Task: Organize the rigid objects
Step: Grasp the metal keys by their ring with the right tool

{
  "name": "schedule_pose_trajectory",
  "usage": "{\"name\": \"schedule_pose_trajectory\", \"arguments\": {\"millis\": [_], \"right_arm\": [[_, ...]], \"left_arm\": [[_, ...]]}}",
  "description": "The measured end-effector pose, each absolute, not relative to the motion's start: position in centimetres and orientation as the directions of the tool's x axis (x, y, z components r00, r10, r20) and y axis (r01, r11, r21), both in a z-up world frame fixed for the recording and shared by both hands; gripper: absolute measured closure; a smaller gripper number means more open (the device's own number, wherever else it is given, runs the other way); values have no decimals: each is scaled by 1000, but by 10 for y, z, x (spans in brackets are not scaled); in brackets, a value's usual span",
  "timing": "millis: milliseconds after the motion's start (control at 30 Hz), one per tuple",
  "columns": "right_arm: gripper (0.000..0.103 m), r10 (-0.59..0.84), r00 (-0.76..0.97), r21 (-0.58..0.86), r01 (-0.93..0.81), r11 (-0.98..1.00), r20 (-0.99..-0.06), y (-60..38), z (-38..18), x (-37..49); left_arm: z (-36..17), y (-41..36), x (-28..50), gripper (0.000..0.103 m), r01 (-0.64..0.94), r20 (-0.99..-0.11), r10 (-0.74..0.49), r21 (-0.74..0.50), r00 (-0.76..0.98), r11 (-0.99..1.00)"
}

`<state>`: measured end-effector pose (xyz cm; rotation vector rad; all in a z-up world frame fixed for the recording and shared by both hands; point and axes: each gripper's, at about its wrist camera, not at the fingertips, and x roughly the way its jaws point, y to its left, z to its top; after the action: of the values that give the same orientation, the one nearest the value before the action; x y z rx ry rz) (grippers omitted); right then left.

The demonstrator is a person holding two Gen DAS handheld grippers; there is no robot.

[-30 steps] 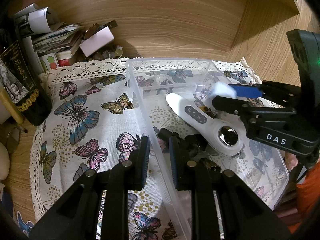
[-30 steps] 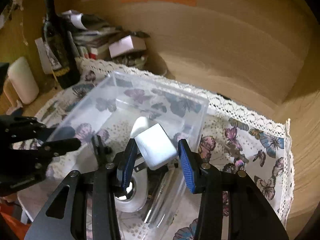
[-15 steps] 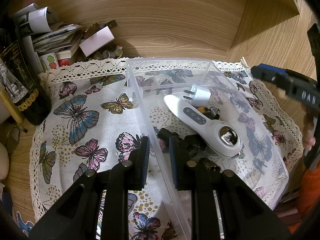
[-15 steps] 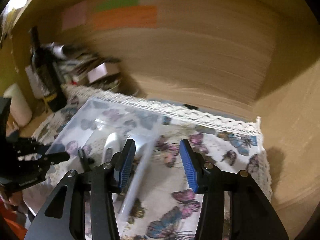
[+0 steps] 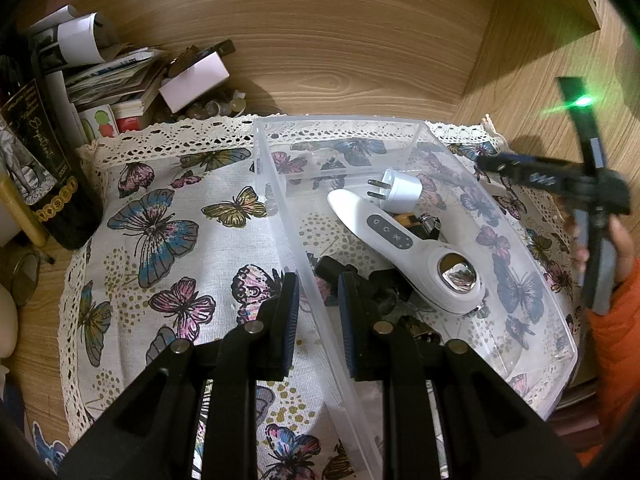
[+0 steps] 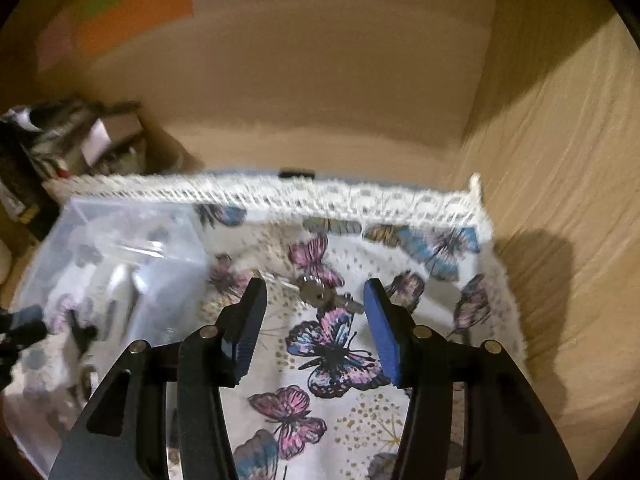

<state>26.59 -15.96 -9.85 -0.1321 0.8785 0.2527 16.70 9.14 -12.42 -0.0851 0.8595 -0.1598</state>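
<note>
A clear plastic bin (image 5: 532,304) stands on the butterfly cloth (image 5: 172,240). It holds a white plug adapter (image 5: 402,189), a white handheld device (image 5: 412,248) and small dark items. My left gripper (image 5: 318,304) is shut on the bin's left wall. My right gripper (image 6: 316,320) is open and empty above the cloth (image 6: 340,360), to the right of the bin (image 6: 120,248). A metal key (image 6: 320,294) lies on the cloth just beyond its fingertips. The right gripper also shows at the right edge of the left wrist view (image 5: 560,180).
A dark wine bottle (image 5: 44,168) and a pile of papers and small boxes (image 5: 132,80) stand at the back left. Wooden walls (image 5: 360,40) close the back and the right side (image 6: 560,200).
My right gripper let go of the white plug adapter into the bin, then swung right, away from the bin and over the cloth near the key. The left gripper has not moved.
</note>
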Motion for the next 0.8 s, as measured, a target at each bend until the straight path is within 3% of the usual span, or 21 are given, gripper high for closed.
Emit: {"name": "schedule_pose_trajectory", "arguments": {"millis": [133,400,433,467,567,800], "right_arm": [[53,168,533,-5,-308,951,-829,-152,-124,283],[52,125,517,-45,-303,952,-847,-143,-149,305],[55,138,512,-28,-303,953,-848,-144,-149,306],[67,154,509,-11,-307,952,-847,-144,-149,306],[77,164,508,-10,-321,947,-846,-139,-149,306],[77,156,538,-40,-334,942,-829,-132,-144,276]], "left_arm": [[-124,92,166,84,105,-747,-174,-139,642,985],[-124,92,167,84,104,-748,-175,-142,640,984],[-124,92,167,84,104,-748,-176,-142,640,984],[-124,92,167,84,104,-748,-176,-142,640,984],[-125,92,166,84,104,-748,-174,-140,641,985],[-124,93,167,84,104,-748,-173,-138,640,985]]}}
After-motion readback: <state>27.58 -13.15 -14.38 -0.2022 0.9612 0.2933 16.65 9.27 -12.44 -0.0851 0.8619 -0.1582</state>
